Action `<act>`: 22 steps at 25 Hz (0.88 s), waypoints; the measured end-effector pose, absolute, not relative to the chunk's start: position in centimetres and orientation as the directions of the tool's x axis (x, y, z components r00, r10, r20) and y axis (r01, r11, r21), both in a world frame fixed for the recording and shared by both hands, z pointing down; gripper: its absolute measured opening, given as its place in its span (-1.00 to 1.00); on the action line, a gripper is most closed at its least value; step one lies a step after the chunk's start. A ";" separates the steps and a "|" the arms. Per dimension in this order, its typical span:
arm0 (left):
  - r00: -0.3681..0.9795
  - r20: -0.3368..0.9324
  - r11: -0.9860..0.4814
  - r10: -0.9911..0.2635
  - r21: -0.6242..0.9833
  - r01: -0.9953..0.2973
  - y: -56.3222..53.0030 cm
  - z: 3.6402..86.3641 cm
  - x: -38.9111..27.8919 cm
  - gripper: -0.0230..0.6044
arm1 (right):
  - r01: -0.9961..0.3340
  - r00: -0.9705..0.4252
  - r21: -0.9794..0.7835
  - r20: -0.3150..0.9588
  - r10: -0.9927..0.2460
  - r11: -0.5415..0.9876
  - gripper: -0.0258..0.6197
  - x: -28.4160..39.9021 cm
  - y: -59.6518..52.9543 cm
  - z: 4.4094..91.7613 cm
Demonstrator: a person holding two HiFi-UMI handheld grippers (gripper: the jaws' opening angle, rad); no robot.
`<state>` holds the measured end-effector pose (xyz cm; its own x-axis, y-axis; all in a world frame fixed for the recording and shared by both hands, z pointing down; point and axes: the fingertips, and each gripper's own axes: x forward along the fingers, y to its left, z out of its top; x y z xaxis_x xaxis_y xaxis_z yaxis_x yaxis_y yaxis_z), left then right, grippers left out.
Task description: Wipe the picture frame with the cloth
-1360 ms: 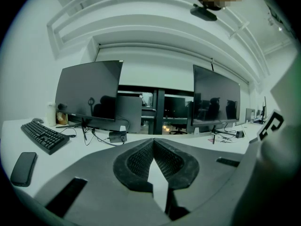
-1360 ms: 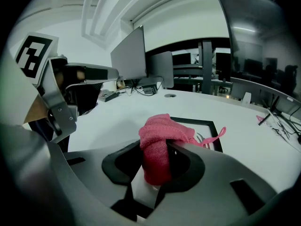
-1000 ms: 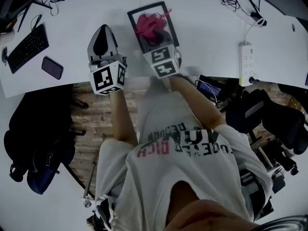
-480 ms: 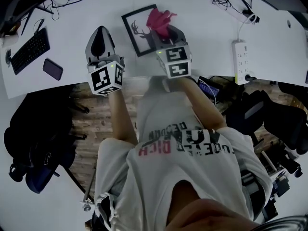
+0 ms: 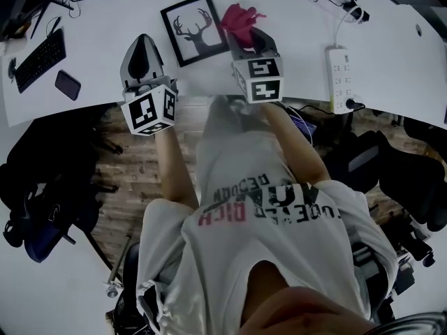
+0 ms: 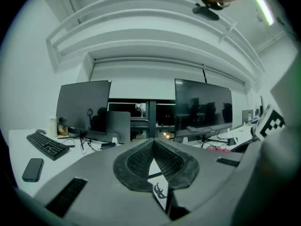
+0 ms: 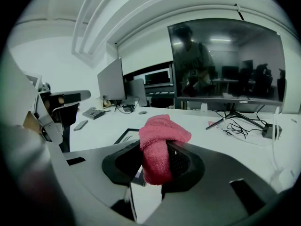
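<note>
Sweeping rightward, the right gripper (image 5: 246,39), clamped on the cloth (image 5: 237,16), now sits off the picture frame (image 5: 192,28) (one pass likely finished); the left gripper (image 5: 143,47) stays closed, empty.

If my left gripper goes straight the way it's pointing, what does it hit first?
Likely nothing nearby: the left gripper, jaws shut and empty, points over bare desk, with the picture frame to its right. The monitors at the far edge come first, though depth is unclear.
</note>
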<state>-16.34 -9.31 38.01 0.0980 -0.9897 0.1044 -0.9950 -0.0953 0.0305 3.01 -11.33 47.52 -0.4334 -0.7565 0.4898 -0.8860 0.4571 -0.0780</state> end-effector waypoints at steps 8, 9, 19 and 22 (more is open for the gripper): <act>0.095 0.122 -0.095 -0.988 0.012 -0.995 -8.0 38.1 -15.2 -0.94 | -0.881 -0.432 -0.083 0.543 -0.720 0.466 -0.56 3.1 -10.3 50.8; 0.093 0.128 -0.092 -0.987 0.012 -0.996 -7.9 38.3 -15.2 -0.94 | -0.880 -0.432 -0.085 0.551 -0.714 0.467 -0.56 3.0 -10.2 51.2; 0.117 0.149 -0.113 -0.982 0.033 -0.993 -8.7 39.2 -16.0 -0.94 | -0.886 -0.401 -0.066 0.607 -0.686 0.459 -0.56 1.7 -10.0 53.8; 0.126 0.146 -0.121 -0.981 0.042 -0.992 -9.1 39.4 -16.5 -0.94 | -0.888 -0.376 -0.021 0.609 -0.698 0.460 -0.56 1.5 -10.0 54.2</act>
<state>-16.46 -9.14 39.43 0.1256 -0.9813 0.1458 -0.9918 -0.1207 0.0422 1.50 -10.02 54.24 -0.3761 -0.6979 0.6094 -0.8875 0.4603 -0.0206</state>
